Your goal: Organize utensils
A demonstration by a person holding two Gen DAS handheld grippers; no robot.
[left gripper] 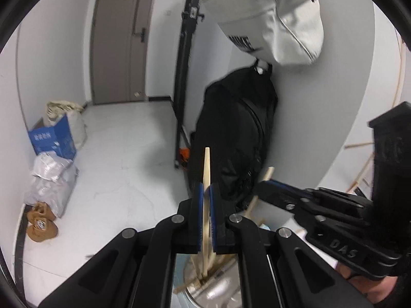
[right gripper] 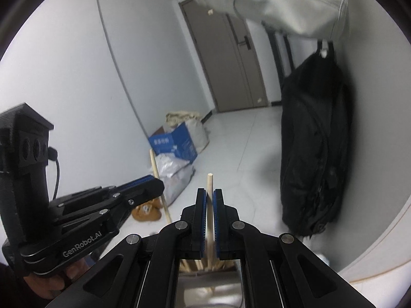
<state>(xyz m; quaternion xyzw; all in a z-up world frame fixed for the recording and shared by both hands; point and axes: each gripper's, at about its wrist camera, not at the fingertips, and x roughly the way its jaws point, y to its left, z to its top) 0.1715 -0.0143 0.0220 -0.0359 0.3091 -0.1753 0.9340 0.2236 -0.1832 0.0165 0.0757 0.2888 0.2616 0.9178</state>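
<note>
The left hand-held gripper [left gripper: 205, 192] was clenched on a pale flat wooden stick [left gripper: 207, 164]; the right hand-held gripper [right gripper: 210, 197] was clenched on a round wooden chopstick [right gripper: 210, 183]. Both stood upright over a metal cup [left gripper: 218, 290] of similar sticks below.

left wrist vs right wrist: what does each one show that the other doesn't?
Only the left wrist view: the black tripod stand against the wall, and the right tongs coming in from the right, shut on a wooden stick.

Only the right wrist view: the left tongs coming in from the left, seen from the side.

Both: each camera's own tongs shut on an upright wooden chopstick, a metal container with more sticks below, the brown door, blue box, brown slippers, black jacket and white bag.
</note>
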